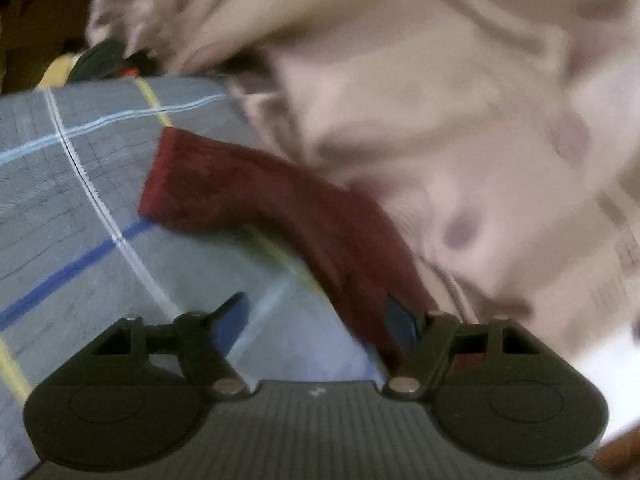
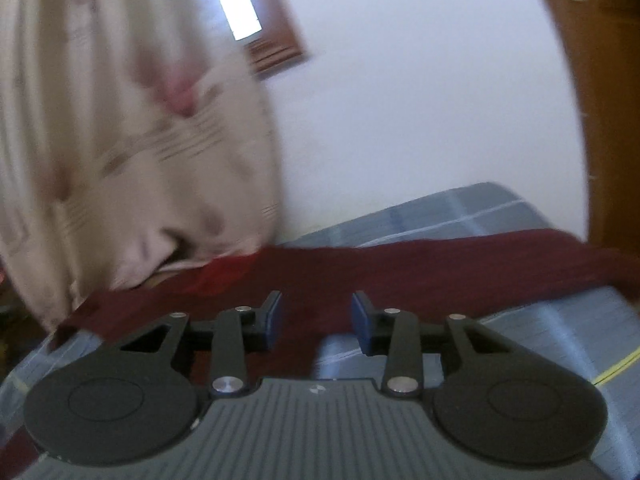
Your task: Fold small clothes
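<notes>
— Left gripper stands released; the maroon garment lies on the bed, running ahead from its right finger.

— Right gripper, parted too, hovers just above that cloth. Pinch an edge squarely before folding, I'd judge.

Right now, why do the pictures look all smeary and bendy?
Left wrist view: the pale blanket is smeared by motion blur, the dark red garment is soft-edged, and the checked bedsheet has lines that curve from the fisheye lens. Right wrist view: the blanket is streaked too, the window glares white, and the wooden edge bows.
</notes>
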Demonstrator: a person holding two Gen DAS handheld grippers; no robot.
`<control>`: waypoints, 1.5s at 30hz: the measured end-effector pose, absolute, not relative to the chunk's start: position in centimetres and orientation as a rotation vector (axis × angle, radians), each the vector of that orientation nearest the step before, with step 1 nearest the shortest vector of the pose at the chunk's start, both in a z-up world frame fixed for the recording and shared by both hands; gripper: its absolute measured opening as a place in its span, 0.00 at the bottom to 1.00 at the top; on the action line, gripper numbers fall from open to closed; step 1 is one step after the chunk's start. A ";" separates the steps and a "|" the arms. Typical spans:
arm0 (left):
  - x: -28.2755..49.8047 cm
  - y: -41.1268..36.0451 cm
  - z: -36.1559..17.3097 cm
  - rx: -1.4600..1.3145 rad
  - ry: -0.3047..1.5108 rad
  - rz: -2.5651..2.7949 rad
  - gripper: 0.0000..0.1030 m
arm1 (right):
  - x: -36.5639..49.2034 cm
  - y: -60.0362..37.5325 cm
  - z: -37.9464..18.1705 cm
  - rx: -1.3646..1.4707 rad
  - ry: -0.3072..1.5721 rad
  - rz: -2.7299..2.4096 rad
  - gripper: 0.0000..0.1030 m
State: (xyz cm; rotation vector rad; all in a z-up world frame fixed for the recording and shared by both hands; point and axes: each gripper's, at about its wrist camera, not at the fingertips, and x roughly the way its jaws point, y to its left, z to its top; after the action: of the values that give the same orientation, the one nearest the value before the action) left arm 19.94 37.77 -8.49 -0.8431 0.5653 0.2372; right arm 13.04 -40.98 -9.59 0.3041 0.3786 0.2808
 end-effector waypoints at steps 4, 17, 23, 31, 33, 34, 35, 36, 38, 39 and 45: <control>23.6 40.6 -11.3 -1.023 0.590 0.215 0.72 | 11.8 -37.9 -7.8 0.284 0.401 0.303 0.44; 24.7 42.8 -3.2 -0.589 0.250 0.309 0.09 | 9.6 -31.9 -9.6 0.199 0.500 0.363 0.49; 23.8 44.6 -3.2 -0.500 0.344 0.314 0.10 | 10.2 -30.3 -10.0 0.217 0.519 0.405 0.51; 22.0 46.7 -11.7 -0.614 0.477 0.515 0.24 | 10.3 -30.0 -10.2 0.250 0.551 0.421 0.60; 20.5 46.2 -10.4 -0.553 0.419 0.557 0.35 | 10.1 -31.2 -10.0 0.282 0.546 0.407 0.63; 19.8 46.1 -9.6 -0.528 0.378 0.579 0.43 | 10.1 -32.5 -9.8 0.315 0.544 0.384 0.63; 18.9 46.2 -8.6 -0.511 0.334 0.618 0.66 | 10.2 -33.7 -9.8 0.352 0.546 0.361 0.63; 18.5 46.6 -7.8 -0.513 0.307 0.661 0.77 | 10.5 -35.2 -9.9 0.397 0.549 0.330 0.63; 16.7 46.8 -5.9 -0.547 0.263 0.671 0.76 | 11.1 -39.2 -10.4 0.534 0.544 0.249 0.63; 16.5 46.2 -5.0 -0.555 0.271 0.609 0.76 | 11.4 -41.2 -10.7 0.604 0.542 0.216 0.63; 14.8 35.6 -2.9 -0.633 0.405 0.280 0.77 | 14.1 -53.0 -12.4 0.943 0.483 -0.040 0.64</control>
State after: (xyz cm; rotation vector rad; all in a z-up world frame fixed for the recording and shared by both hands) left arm 14.79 35.60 -2.86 -0.6326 0.4054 0.2803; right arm 14.14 -52.98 -12.42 0.9430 0.4826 -0.0404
